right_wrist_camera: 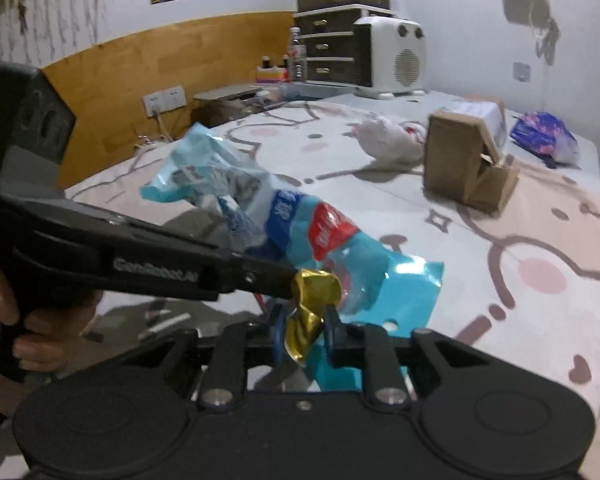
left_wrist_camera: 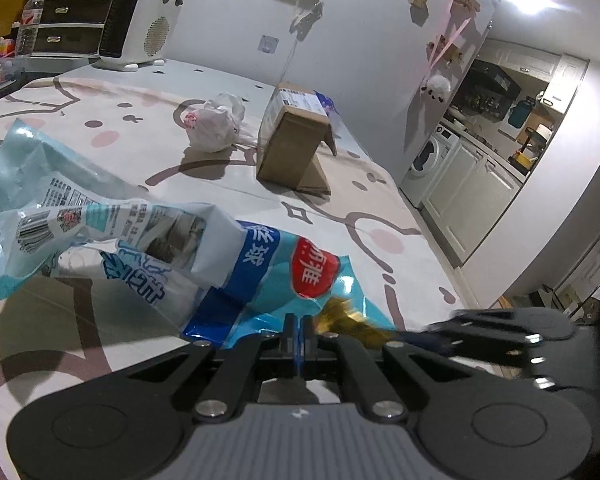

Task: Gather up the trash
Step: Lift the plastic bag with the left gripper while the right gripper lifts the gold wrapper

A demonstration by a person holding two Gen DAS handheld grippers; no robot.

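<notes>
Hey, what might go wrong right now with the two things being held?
1. The left gripper pinches only a corner of the blue snack bag, which hangs crumpled above the table; it could slip free.
2. The right gripper holds a gold wrapper pressed against the bag; the two may snag.

"球" on blue bag point(left_wrist_camera: 260, 264)
</notes>
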